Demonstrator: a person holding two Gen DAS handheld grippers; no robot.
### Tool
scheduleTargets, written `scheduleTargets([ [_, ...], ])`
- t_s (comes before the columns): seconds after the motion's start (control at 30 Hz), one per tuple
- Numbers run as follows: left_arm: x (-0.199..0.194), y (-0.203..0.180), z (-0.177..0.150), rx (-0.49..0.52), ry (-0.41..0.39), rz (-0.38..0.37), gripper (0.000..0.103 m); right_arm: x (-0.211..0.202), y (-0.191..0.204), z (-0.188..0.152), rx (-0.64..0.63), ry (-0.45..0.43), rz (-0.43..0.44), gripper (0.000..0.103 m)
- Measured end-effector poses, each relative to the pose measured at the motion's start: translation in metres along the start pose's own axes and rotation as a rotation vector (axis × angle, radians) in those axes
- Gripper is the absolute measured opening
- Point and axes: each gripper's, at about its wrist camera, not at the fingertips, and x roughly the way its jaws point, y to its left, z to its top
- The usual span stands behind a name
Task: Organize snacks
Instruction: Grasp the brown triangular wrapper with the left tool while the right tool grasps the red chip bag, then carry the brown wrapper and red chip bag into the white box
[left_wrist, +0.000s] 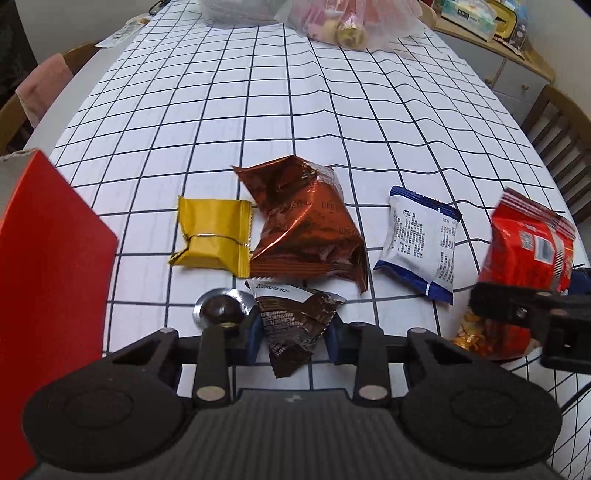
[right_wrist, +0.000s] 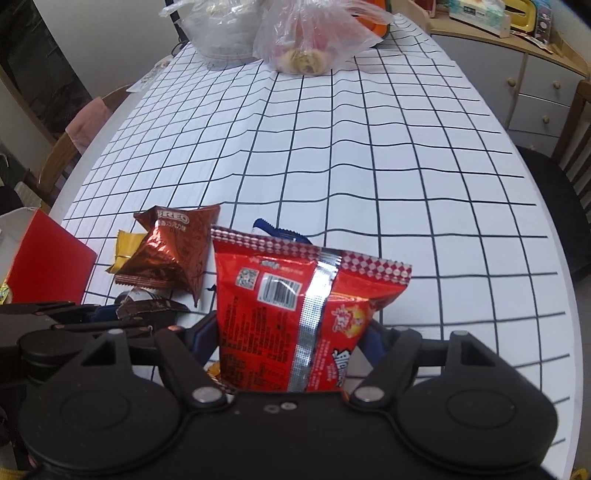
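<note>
My left gripper (left_wrist: 293, 332) is shut on a dark brown snack packet (left_wrist: 295, 321) low over the checked tablecloth (left_wrist: 295, 110). Just beyond it lie a yellow packet (left_wrist: 212, 236), a copper Oreo packet (left_wrist: 306, 229) and a white-and-blue packet (left_wrist: 421, 240). A silver foil round (left_wrist: 218, 310) sits by the left finger. My right gripper (right_wrist: 290, 336) is shut on a red snack bag (right_wrist: 295, 302), held upright off the table; the same bag (left_wrist: 532, 251) shows at the right of the left wrist view. A red box (left_wrist: 48, 277) stands at the left.
Plastic bags of food (right_wrist: 310, 40) sit at the table's far end. Wooden chairs (left_wrist: 565, 147) flank the table, one draped with pink cloth (right_wrist: 88, 122). A cabinet with drawers (right_wrist: 535, 92) stands beyond the far right edge. Bare tablecloth stretches across the middle.
</note>
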Motion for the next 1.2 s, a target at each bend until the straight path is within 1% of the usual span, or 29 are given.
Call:
scheduleTargets([
  [0.07,-0.004,0.004,-0.004,-0.013,-0.004,-0.005,0.032,-0.007,0.001,-0.005,0.007,-0.008,0.002,0.075],
  [0.3,-0.032,0.018,-0.018,-0.059,-0.02,-0.057,0.032,-0.033,0.007,-0.023,0.025,-0.027,0.016,0.075],
  [0.4,-0.048,0.021,-0.025,-0.064,-0.022,-0.058,0.032,-0.046,0.014,-0.03,0.017,-0.037,0.025,0.074],
  [0.63,-0.093,0.038,-0.036,-0.064,-0.068,-0.085,0.032,-0.077,0.038,-0.038,0.0,-0.069,0.057,0.075],
  [0.87,-0.129,0.061,-0.041,-0.07,-0.108,-0.117,0.032,-0.096,0.069,-0.04,-0.016,-0.089,0.085,0.075],
  [1.0,-0.141,0.076,-0.045,-0.071,-0.116,-0.132,0.032,-0.102,0.081,-0.039,-0.029,-0.115,0.073,0.075],
  [1.1,-0.145,0.083,-0.046,-0.06,-0.121,-0.136,0.032,-0.104,0.082,-0.039,-0.009,-0.124,0.057,0.075],
  [1.2,-0.151,0.087,-0.047,-0.066,-0.136,-0.146,0.032,-0.108,0.084,-0.042,0.003,-0.128,0.06,0.075],
])
